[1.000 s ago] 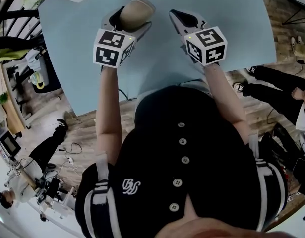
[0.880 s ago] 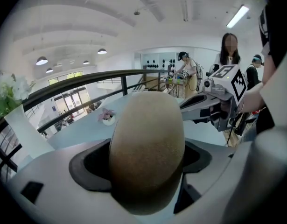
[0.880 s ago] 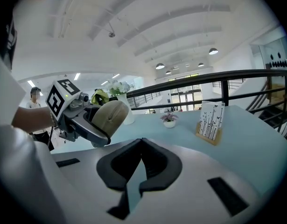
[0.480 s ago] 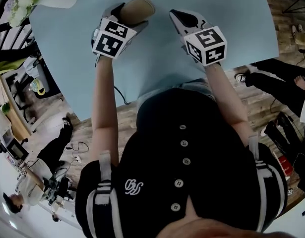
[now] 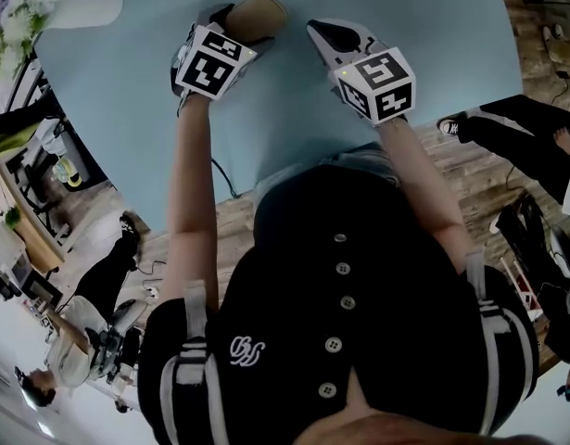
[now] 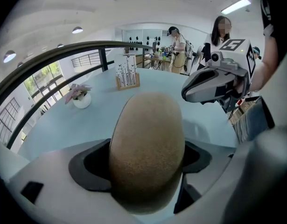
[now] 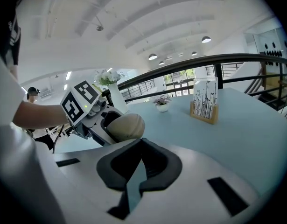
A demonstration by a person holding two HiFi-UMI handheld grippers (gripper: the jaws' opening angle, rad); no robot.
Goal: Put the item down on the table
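A tan, egg-shaped item (image 6: pixel 148 157) with a rough skin sits between the jaws of my left gripper (image 5: pixel 236 24), which is shut on it. In the head view the item (image 5: pixel 255 17) pokes out past the marker cube, over the light blue table (image 5: pixel 294 119). I cannot tell whether it touches the tabletop. My right gripper (image 7: pixel 139 141) is shut with nothing in it, a short way to the right of the item (image 7: pixel 127 126). Its pointed tip (image 5: pixel 322 31) faces the far side of the table.
A white vase with flowers (image 5: pixel 71 7) stands at the table's far left. A wooden card holder (image 7: pixel 204 106) and a small potted plant (image 7: pixel 161 104) stand farther back on the table. People stand and sit beyond the table's edges.
My left gripper has shifted a little forward and left with the item still in it, and its cube has turned. The right gripper has edged slightly left.
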